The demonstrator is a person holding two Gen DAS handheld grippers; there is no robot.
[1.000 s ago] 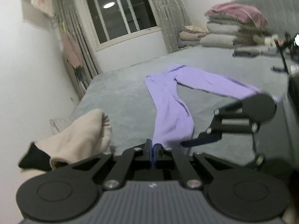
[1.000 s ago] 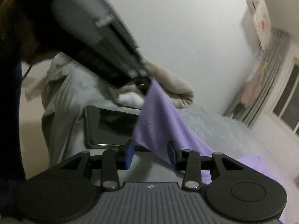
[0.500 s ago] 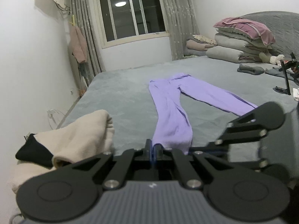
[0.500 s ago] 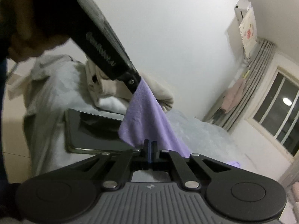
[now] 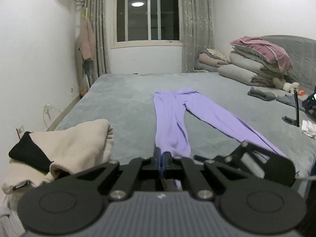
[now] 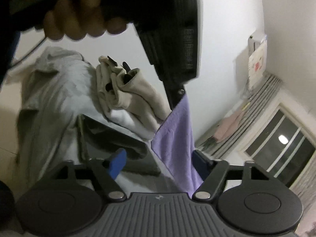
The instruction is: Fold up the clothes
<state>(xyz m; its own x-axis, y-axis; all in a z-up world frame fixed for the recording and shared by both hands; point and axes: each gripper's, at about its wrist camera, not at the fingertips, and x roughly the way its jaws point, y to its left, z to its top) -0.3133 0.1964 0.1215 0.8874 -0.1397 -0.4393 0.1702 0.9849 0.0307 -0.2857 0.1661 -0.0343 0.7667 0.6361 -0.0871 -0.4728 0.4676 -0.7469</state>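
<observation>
Left gripper (image 5: 162, 158) clamped on purple trousers (image 5: 173, 122) | right gripper (image 6: 158, 158) just opened, hem between | trousers: 1

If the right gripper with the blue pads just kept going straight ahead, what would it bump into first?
Probably the hanging purple cloth leg. It drapes between the right gripper's open jaws, which have just been opening. The shut left gripper pinches its top. Behind lies a dark flat tablet, though depth is unclear.

We are in a home bedroom: ahead of the hand-held gripper (image 5: 162, 156) spreads a wide grey plush-covered bed (image 5: 122, 102), with stacked grey and pink folded quilts (image 5: 256, 63) to its right, and a grey-curtained sliding window (image 5: 148, 13) beyond.
</observation>
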